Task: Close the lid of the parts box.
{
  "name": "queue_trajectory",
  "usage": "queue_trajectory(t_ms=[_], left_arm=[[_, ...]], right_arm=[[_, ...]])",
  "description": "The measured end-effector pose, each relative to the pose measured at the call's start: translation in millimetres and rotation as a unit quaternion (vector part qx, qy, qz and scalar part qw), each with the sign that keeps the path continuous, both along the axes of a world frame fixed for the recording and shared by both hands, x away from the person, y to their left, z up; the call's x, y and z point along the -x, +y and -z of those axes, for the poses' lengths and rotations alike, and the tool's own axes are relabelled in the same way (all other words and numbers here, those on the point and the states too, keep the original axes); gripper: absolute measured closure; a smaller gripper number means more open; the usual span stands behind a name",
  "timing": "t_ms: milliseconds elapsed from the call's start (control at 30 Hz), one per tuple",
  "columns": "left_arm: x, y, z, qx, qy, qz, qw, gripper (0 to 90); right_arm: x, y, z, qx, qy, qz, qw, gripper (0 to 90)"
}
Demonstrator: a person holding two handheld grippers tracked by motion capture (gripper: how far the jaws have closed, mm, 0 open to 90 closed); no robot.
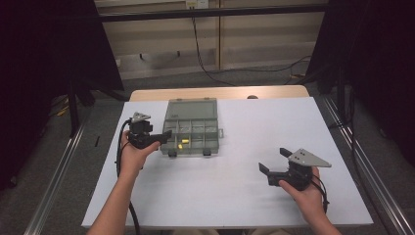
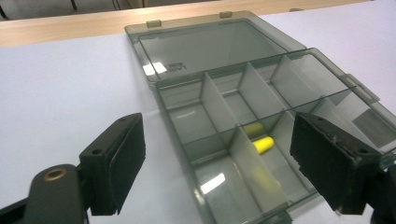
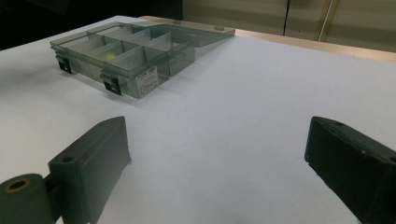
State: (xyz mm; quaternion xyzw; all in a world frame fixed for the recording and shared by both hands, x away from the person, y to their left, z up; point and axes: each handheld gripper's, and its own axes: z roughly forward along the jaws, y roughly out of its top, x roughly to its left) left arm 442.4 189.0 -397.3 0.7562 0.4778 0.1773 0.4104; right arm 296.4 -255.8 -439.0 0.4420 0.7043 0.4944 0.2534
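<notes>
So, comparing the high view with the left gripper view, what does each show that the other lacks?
High view alone: the person's two forearms, the left gripper at the case's left edge, the right gripper apart on the white table, and the two black front latches.
Left gripper view alone: the dividers up close and the glare on the flat-lying lid.
Both: the open smoky-grey clear plastic compartment case and the small yellow cylinder inside.

Lab-style recording bay: black curtains, metal floor rails, loose cables, white-topped table.
</notes>
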Motion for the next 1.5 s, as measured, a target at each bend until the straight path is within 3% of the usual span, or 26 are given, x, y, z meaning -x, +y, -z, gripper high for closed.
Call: queue_trajectory(t_ms=[300,533,700,833,1100,1300,1500], left_arm=[[-7.1,10.0,3.4,-0.007,0.001,-0.004,1.0,15.1],[-10.4,15.1,0.9,0.001,-0.004,-0.005,1.0,13.5],[-14.5,19.0,-0.1,-0.007,-0.005,-0.01,0.9999,12.5],[-18.7,23.5,1.3,0.005,0.001,-0.016,0.9998,12.2],[-27.3,24.8,7.5,-0.007,0.001,-0.023,0.9997,13.3],[-34.6,23.4,13.3,-0.013,0.003,-0.031,0.9994,13.2],[-39.2,27.3,14.3,-0.002,0.005,-0.039,0.9992,12.7]], right_arm=[[-18.5,13.1,3.9,0.0,0.03,0.015,0.9994,6.5],[-30.7,24.4,5.9,0.005,0.048,0.021,0.9986,6.9],[-38.0,31.8,4.0,0.013,0.053,0.026,0.9982,7.1],[-45.5,34.0,6.5,0.018,0.057,0.034,0.9976,8.1],[-58.3,32.9,15.6,0.004,0.077,0.049,0.9958,9.9],[-67.5,42.3,12.2,0.022,0.076,0.049,0.9957,9.9],[-79.6,54.0,8.0,0.033,0.08,0.05,0.995,10.5]])
